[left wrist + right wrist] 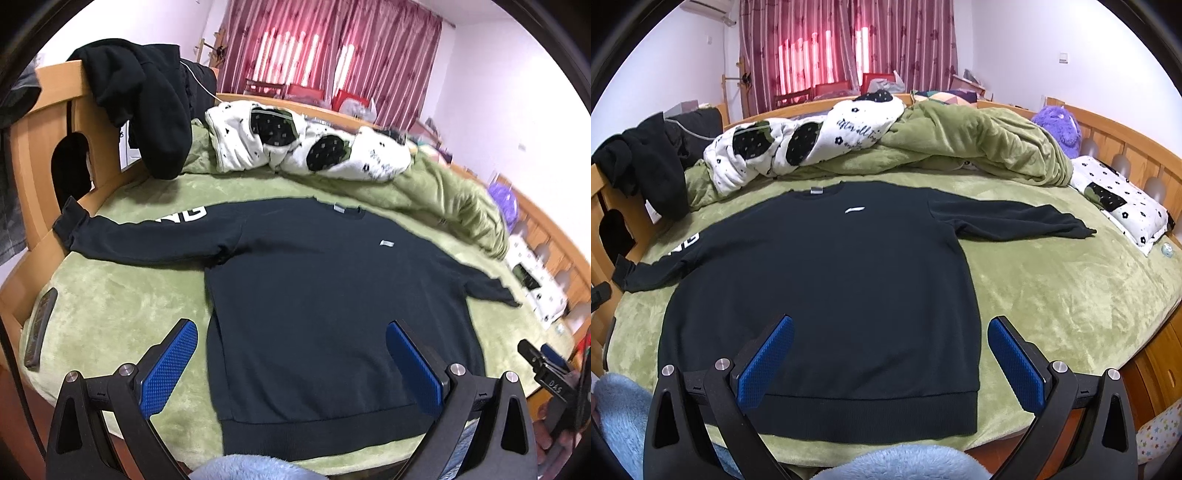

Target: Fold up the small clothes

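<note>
A black long-sleeved sweatshirt (314, 295) lies flat, front up, on the green blanket of the bed (122, 317), both sleeves spread sideways and the hem nearest me. It also shows in the right wrist view (831, 288). My left gripper (291, 328) is open and empty, held above the lower left part of the sweatshirt. My right gripper (890, 325) is open and empty, held above the lower right part near the hem. The right gripper also shows at the right edge of the left wrist view (546, 362).
A bunched green duvet (979, 144) and a white patterned quilt (812, 136) lie behind the sweatshirt. A black garment (147, 103) hangs over the wooden bed frame at left. A phone (40, 328) lies at the left bed edge. A patterned pillow (1119, 199) and a purple plush toy (1056, 125) lie at right.
</note>
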The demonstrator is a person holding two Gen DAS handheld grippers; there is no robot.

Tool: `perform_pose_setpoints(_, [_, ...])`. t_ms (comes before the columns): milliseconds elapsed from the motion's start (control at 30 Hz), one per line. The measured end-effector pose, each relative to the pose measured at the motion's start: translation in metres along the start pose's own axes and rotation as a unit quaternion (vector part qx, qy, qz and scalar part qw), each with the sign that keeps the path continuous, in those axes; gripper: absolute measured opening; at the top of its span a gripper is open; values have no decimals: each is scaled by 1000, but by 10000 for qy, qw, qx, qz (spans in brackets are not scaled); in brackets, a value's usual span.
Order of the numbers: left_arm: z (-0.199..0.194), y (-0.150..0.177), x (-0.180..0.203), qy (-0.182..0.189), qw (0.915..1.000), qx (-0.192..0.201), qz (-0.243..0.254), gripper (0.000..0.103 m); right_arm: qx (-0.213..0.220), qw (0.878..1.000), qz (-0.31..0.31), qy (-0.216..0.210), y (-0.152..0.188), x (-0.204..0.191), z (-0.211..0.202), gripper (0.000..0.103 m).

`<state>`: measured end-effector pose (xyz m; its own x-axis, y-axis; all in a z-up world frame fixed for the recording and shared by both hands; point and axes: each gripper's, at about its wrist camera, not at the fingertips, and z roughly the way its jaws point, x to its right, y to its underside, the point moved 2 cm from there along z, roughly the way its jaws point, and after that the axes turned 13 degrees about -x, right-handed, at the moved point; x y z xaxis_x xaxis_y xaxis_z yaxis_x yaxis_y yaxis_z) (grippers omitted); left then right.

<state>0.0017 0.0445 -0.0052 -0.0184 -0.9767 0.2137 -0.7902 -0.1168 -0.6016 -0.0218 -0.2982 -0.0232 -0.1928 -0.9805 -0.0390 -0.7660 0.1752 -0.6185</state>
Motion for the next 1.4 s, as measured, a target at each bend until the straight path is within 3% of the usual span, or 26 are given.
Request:
perform_pose_setpoints(267, [-12, -28, -20, -58, 9992, 381, -78, 103, 75, 9999, 115, -88, -15, 2, -13, 103])
perform_pose_setpoints(433, [5, -54, -49, -375, 9985, 305, -245, 103, 266, 9995, -178, -46, -32, -14, -14, 103])
perform_pose_setpoints(567, [24, -70, -75, -442, 9982, 342, -221, 103, 347, 9987, -191, -308, -48, -20, 0, 103])
perform_pose_setpoints(967, [90, -108, -166, -944, 9927, -72, -747, 102, 3, 9997, 1, -261, -90, -25, 61, 102])
perform_pose_setpoints(1200, [114, -117, -210, -951, 9875, -216, -1238, 102, 247, 9988, 174, -390, -124, -30, 66, 101])
perform_pose_setpoints(1400, [144, -119, -232, -1086, 9840, -478, -1327, 98, 358, 9986, 101, -389, -142, -36, 75, 99])
